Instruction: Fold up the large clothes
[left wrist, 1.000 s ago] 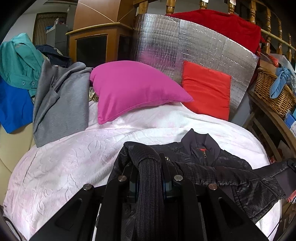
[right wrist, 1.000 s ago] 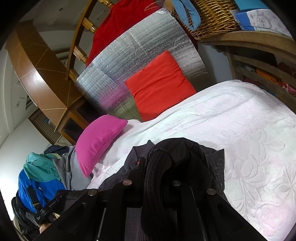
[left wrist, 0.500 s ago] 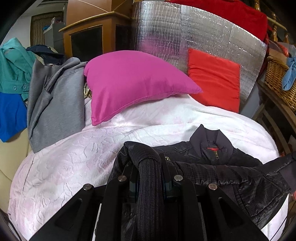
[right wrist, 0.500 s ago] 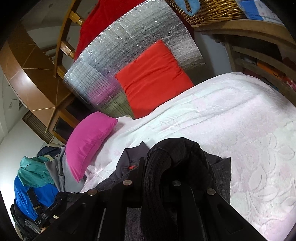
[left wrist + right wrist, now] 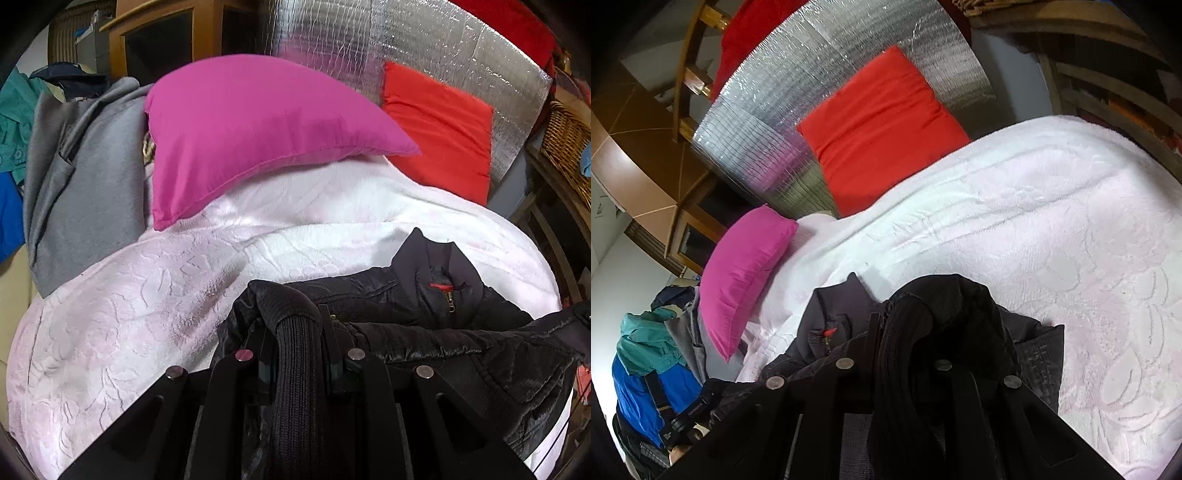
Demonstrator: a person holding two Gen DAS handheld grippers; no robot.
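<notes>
1. My left gripper (image 5: pixel 295 328) has its fingers pinched tight on a ribbed knit cuff (image 5: pixel 295 362) of the black jacket (image 5: pixel 461 332); the cuff bulges up between them and runs down the middle of the left wrist view.
2. My right gripper (image 5: pixel 905 332) has its fingers pressed together on another ribbed black cuff (image 5: pixel 901 354), with a hump of shiny jacket fabric bunched just past it at 1 o'clock.
3. The jacket is dark, with a slight sheen and a fine quilted texture. Its stand-up collar (image 5: pixel 436 258) sits at 1 o'clock from my left fingers, open, with a small red tab and a metal zip pull (image 5: pixel 450 299) below it.
4. The jacket's body lies on the bed, on a pale pink embossed bedspread (image 5: pixel 129 314), front side up. One sleeve stretches across toward 3 o'clock in the left wrist view, gathered into small wrinkles along a seam.
5. A magenta pillow (image 5: pixel 251 129) rests on the bedspread at 11 o'clock from the jacket, well apart from it.
6. A red cushion (image 5: pixel 439 129) leans against a silver foil panel (image 5: pixel 424 48) at 1 o'clock.
7. A grey garment (image 5: pixel 85 177) hangs at 10 o'clock, beside the pillow.
</notes>
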